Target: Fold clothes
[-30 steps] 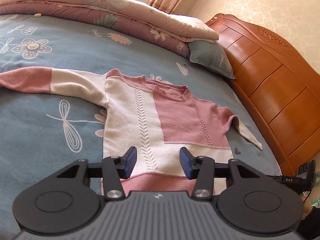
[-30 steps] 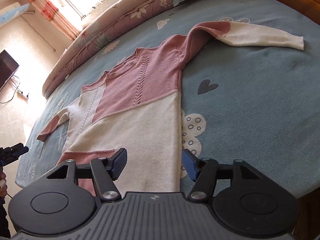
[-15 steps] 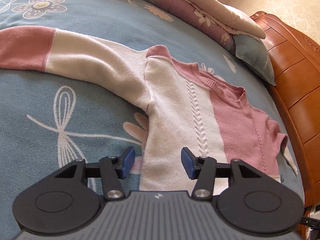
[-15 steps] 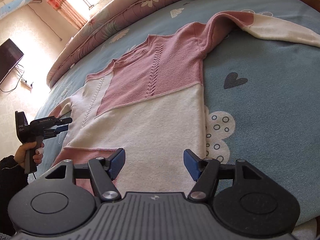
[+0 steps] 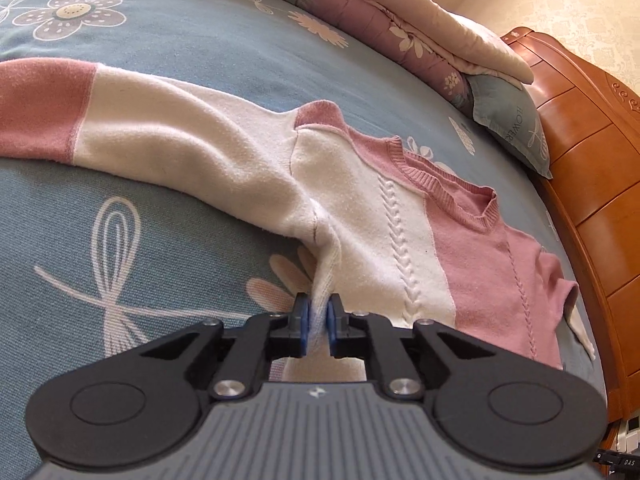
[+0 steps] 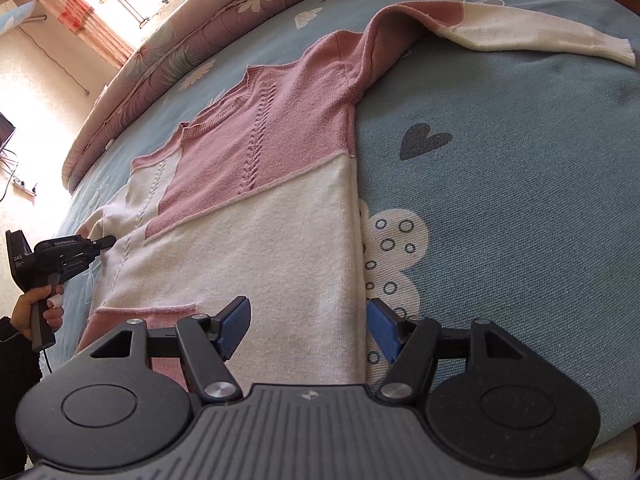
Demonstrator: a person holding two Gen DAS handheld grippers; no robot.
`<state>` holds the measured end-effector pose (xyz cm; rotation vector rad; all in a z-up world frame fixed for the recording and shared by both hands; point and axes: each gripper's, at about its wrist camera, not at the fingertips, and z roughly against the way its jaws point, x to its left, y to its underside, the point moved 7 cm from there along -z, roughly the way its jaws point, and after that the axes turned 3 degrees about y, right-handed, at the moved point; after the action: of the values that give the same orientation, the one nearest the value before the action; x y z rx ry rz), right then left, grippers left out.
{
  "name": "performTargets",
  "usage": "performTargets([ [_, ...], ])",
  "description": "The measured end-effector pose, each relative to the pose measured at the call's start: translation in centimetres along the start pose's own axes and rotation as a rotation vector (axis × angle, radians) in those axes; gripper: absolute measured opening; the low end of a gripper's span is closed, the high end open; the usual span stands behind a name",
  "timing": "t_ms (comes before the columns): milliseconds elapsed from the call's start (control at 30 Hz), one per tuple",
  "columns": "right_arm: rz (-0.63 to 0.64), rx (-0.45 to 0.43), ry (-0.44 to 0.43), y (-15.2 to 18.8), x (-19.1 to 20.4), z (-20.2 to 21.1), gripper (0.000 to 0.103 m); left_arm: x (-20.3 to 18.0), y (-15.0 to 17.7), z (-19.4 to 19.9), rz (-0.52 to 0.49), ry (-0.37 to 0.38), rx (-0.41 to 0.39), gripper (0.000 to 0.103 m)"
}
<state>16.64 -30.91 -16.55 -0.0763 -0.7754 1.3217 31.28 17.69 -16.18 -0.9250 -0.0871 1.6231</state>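
A pink and cream knitted sweater [image 5: 384,216] lies flat on the bed, front up, both sleeves spread out. My left gripper [image 5: 318,316] is shut on the sweater's cream side seam just below the armpit, and the fabric bunches up between the blue pads. In the right wrist view the same sweater [image 6: 256,208] stretches away from me. My right gripper [image 6: 308,328] stands open over the cream lower body near its right side edge, with nothing pinched. The left gripper [image 6: 102,242] shows at the far left there, held by a hand [image 6: 36,308].
The blue patterned bedsheet [image 5: 100,248] lies under everything. A rolled floral quilt [image 5: 360,12] and a blue pillow [image 5: 508,120] lie at the bed's head, beside a wooden headboard [image 5: 592,152]. The far sleeve [image 6: 520,32] reaches toward the bed's right edge. Curtains [image 6: 76,12] hang at the window.
My left gripper moved forward to the sweater's left side seam and shut on it. My right gripper drew a little closer to the sweater's lower right edge and stayed open.
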Motion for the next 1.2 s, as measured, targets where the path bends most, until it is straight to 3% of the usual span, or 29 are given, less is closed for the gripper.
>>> performTargets([
  [133, -0.045, 0.014, -0.009, 1.2, -1.5, 0.7, 0.07, -0.3, 0.7, 2.3, -0.015, 0.0, -0.007, 0.017],
  [300, -0.125, 0.038, -0.133, 2.9, -2.2, 1.6, 0.073, -0.6, 1.6, 5.2, -0.034, 0.0, -0.015, 0.023],
  [467, -0.209, 0.057, -0.279, 3.8, -3.7, 2.0, 0.073, -2.1, 3.0, 7.1, -0.048, 0.049, -0.011, 0.028],
  [533, -0.237, 0.052, -0.325, 3.2, -4.2, 1.3, 0.067, -2.8, 3.5, 7.2, -0.063, 0.054, -0.007, 0.029],
  [733, -0.157, 0.131, -0.34, 2.3, -2.2, -0.4, 0.065, -5.1, 4.5, 7.3, -0.09, 0.09, 0.003, 0.029],
  [867, -0.134, 0.19, -0.379, 3.5, -2.4, 0.4, 0.063, -5.8, 5.5, 7.8, -0.109, 0.103, 0.012, 0.037],
  [900, -0.136, 0.188, -0.383, 3.5, -2.4, 0.3, 0.061, -5.9, 5.7, 7.6, -0.108, 0.106, 0.015, 0.037],
  [1000, -0.154, 0.182, -0.368, 2.9, -1.8, -1.4, 0.044, -6.4, 6.0, 6.9, -0.092, 0.11, 0.026, 0.037],
  [1067, -0.138, 0.188, -0.339, 3.1, -1.6, -1.9, 0.014, -7.0, 6.3, 6.8, -0.106, 0.128, 0.031, 0.037],
  [1200, -0.091, 0.175, -0.271, 3.3, -2.2, -0.6, 0.012, -7.3, 7.2, 7.4, -0.145, 0.125, 0.048, 0.038],
])
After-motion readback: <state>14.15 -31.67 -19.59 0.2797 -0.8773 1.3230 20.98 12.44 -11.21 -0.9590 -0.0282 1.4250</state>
